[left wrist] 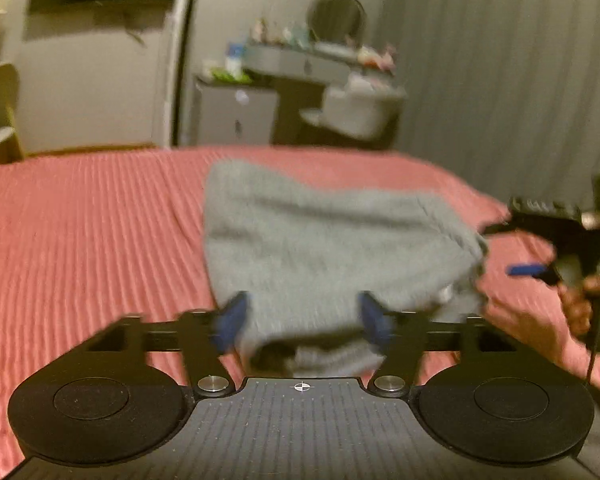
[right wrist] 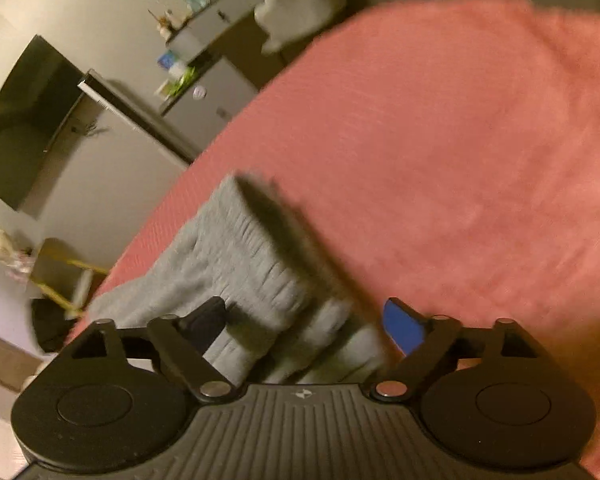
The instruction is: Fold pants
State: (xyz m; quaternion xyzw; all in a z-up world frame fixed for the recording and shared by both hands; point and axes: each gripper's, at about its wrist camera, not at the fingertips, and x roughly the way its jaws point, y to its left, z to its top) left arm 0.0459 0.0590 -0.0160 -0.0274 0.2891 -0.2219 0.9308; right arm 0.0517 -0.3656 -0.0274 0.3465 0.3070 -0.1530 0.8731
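Observation:
The grey pants [left wrist: 328,244] lie folded in a thick bundle on the red ribbed bedspread [left wrist: 92,232]. My left gripper [left wrist: 302,320] is open, its blue-padded fingers on either side of the bundle's near edge. In the right wrist view the pants [right wrist: 244,264] show their gathered waistband. My right gripper [right wrist: 312,328] is open around the near end of the cloth. The right gripper also shows in the left wrist view [left wrist: 540,256] at the pants' right edge, held by a hand. Both views are blurred.
Beyond the bed's far edge stand a grey cabinet [left wrist: 236,116], a cluttered vanity with a round mirror [left wrist: 336,12] and a white chair [left wrist: 356,112]. A grey curtain [left wrist: 508,72] hangs at right. A dark screen [right wrist: 24,120] is on the wall.

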